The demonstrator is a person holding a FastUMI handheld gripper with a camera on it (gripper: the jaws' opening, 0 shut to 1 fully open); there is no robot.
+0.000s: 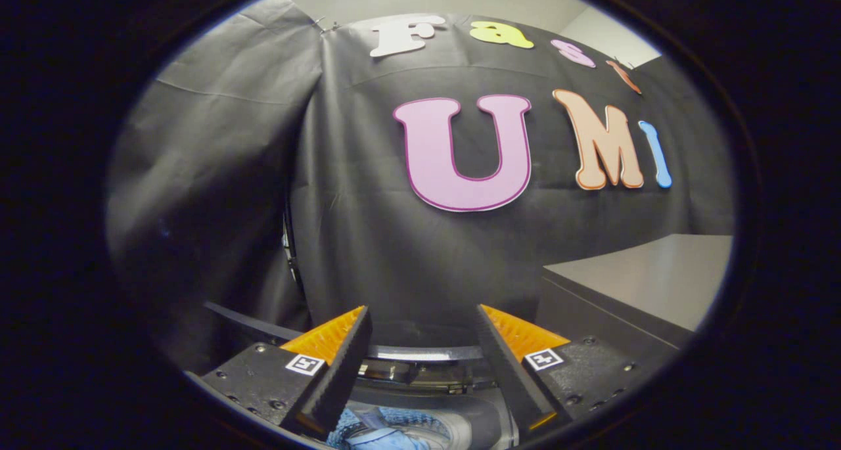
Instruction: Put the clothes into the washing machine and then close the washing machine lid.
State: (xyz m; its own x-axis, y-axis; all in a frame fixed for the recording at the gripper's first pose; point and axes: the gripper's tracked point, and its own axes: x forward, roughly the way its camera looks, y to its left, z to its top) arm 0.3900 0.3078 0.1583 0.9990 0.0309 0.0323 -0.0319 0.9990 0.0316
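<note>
Our gripper [424, 325] with jaws spread wide and empty, blue clothes [384, 430] lying below and between our fingers inside the washing machine [427, 353], grey table [650, 279] beside it

No readable text stood anywhere; each finger mount [305, 364] bore only a small square coded marker, not legible writing.

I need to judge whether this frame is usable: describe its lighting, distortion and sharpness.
Gripper view: strong fisheye bending, so the black cloth wall bulges; lighting dim and even, brightest on the grey cabinet top; the open tongs look sharp, with nothing between them; the blue clothes below them sit in shadow, slightly soft.
</note>
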